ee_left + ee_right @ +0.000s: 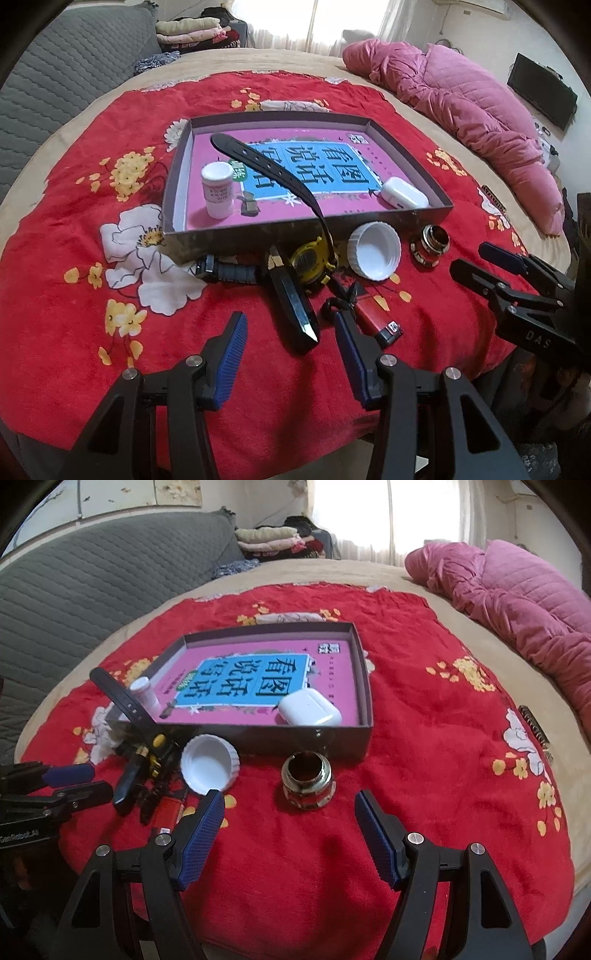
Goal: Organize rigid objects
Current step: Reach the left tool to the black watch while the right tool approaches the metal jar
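Note:
A shallow grey box (258, 230) (332, 738) on the red cloth holds a pink book, a white bottle (218, 190) (146, 692) and a white earbud case (404, 192) (308, 707). A black strap (277, 170) (122, 698) leans over the front wall from a yellow watch (310, 262). In front lie a white cap (375, 249) (210, 764), a metal fitting (430, 245) (306, 779), a black pointed sheath (293, 310) and a red lighter (376, 319). My left gripper (291, 332) (88, 781) is open over the sheath's tip. My right gripper (290, 806) (476, 262) is open, just short of the fitting.
The flowered red cloth (424, 709) covers a beige bed. A pink quilted duvet (461, 110) lies at the far right, a grey quilted sofa (92, 576) at the left. A black handle (229, 271) rests by the box. A small dark comb (535, 727) lies near the right edge.

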Tool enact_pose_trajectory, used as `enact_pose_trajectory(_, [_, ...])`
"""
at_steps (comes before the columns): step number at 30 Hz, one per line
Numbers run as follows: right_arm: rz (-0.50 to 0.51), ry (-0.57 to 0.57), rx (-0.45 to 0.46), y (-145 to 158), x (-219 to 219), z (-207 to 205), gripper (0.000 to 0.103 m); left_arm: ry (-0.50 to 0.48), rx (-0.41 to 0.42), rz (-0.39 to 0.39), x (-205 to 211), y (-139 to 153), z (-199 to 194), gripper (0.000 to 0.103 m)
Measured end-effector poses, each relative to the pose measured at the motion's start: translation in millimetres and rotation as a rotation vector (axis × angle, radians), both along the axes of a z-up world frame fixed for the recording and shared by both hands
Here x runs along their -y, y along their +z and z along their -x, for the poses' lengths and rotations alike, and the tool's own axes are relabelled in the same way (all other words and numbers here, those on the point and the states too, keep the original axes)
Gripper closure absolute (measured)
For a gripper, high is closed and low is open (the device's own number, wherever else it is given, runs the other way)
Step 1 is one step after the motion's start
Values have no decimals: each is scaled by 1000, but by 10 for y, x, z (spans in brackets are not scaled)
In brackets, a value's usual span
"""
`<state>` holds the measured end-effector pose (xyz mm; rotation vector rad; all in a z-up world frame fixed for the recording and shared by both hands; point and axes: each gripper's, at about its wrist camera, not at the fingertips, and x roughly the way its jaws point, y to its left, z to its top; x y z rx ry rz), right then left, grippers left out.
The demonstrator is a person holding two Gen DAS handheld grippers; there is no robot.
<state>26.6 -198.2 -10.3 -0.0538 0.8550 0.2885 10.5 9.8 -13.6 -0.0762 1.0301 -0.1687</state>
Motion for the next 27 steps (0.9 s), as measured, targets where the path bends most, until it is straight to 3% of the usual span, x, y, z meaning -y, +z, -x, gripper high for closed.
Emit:
enact_pose_trajectory(12, [3, 13, -16, -74, -28, -37, 29, 18, -48, -30, 28, -184, -98, 54])
enact_pose_trajectory(27, [-13, 3, -42, -199, 21, -153, 29, 91, -69, 2, -125, -205, -165, 54])
